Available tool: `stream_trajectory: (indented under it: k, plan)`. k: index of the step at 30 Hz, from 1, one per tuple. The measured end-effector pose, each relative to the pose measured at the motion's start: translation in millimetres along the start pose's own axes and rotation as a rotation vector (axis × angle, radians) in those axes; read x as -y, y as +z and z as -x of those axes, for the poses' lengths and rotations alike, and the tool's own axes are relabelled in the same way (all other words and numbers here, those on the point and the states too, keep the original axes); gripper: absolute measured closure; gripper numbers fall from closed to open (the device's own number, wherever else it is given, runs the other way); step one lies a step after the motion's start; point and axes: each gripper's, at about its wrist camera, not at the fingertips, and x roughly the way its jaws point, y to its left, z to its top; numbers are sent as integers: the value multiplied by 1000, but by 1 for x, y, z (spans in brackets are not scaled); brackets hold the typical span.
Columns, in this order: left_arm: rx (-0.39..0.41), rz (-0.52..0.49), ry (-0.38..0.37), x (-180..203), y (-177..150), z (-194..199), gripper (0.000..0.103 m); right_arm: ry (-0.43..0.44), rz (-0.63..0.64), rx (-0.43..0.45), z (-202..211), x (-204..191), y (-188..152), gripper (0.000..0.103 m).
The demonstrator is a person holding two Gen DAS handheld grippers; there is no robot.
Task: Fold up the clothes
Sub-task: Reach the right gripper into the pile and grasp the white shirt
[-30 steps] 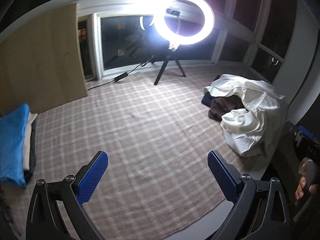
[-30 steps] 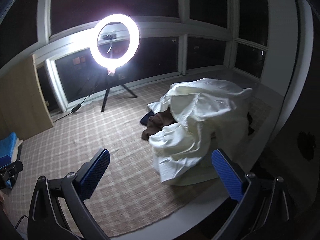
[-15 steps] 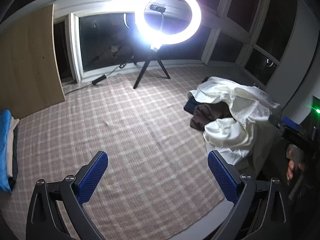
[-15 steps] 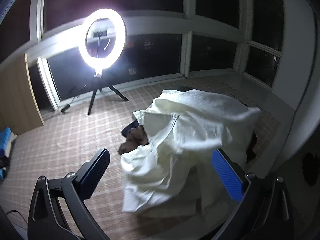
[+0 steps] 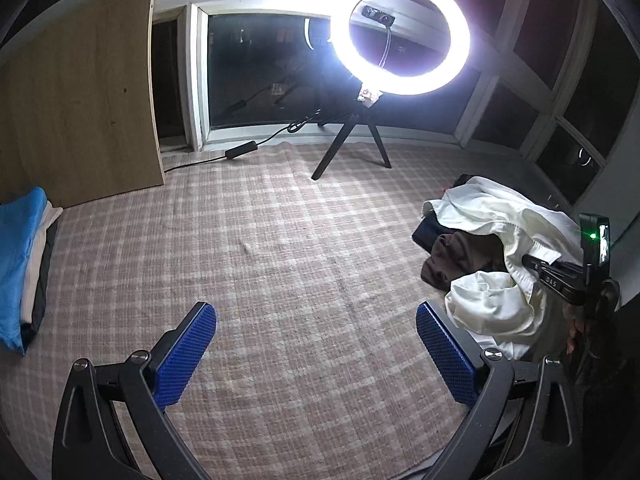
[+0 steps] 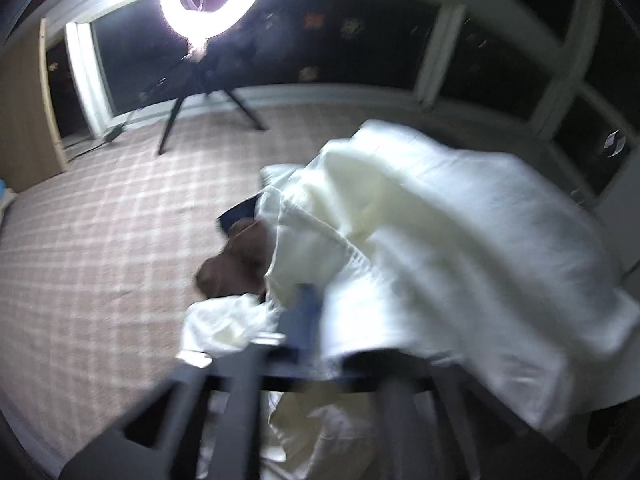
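Right gripper (image 6: pixel 316 312) dropped onto cream garment (image 6: pixel 440 240), now clamped on fabric; left gripper (image 5: pixel 316 354) wide open, empty.

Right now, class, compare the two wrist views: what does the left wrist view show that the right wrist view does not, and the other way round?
Only the left wrist view shows the open left gripper over bare rug, the folded stack with blue on top, and the right gripper from the side, shut on the white garment.

Only the right wrist view, which is blurred, shows that white garment up close, draped over the gripper's own frame.

Both share the ring light, the brown garment, the rug, the wooden board and the dark windows.
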Motion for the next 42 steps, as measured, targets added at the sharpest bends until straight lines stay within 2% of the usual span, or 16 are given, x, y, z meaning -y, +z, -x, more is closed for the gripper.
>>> stream_trajectory:
  k: [3, 6, 10, 13, 14, 18, 22, 26, 28, 31, 34, 35, 36, 37, 39, 42]
  plan:
    - [-5, 0, 4, 3, 2, -4, 2, 68, -29, 20, 16, 7, 6, 101]
    - [-7, -2, 3, 5, 4, -6, 2, 184, -102, 81, 49, 21, 22, 101]
    - [14, 5, 7, -3, 9, 1, 2, 288, -145, 202, 110, 31, 56, 101]
    - [37, 15, 14, -13, 11, 11, 2, 325, -140, 282, 153, 23, 81, 101]
    - [45, 19, 18, -18, 12, 15, 2, 370, -146, 295, 166, 20, 86, 101]
    - [74, 42, 39, -40, 11, 30, 2, 438, -59, 365, 212, -24, 105, 101]
    - [98, 90, 57, -76, 5, 48, 2, 525, 89, 369, 243, -105, 112, 101]
    - [118, 137, 92, -114, -9, 64, 2, 624, 198, 292, 234, -191, 112, 101]
    - [117, 171, 110, -135, -18, 69, 2, 660, 228, 210, 210, -225, 105, 98]
    - [79, 225, 129, -165, -34, 66, 2, 560, 282, 8, 151, -256, 86, 92]
    - [43, 209, 129, -171, -41, 55, 2, 454, 326, -175, 95, -281, 70, 92]
    - [31, 190, 123, -168, -41, 49, 2, 411, 308, -167, 89, -265, 72, 91]
    - [20, 170, 116, -164, -41, 43, 2, 365, 297, -162, 82, -250, 75, 84]
    - [-1, 143, 91, -154, -40, 32, 2, 299, 304, -155, 76, -231, 76, 65]
    - [-41, 115, 42, -139, -37, 9, 2, 135, 349, -139, 63, -197, 77, 44]
    - [-116, 41, -41, -100, -31, -42, 2, -1, 384, -178, 33, -150, 73, 43]
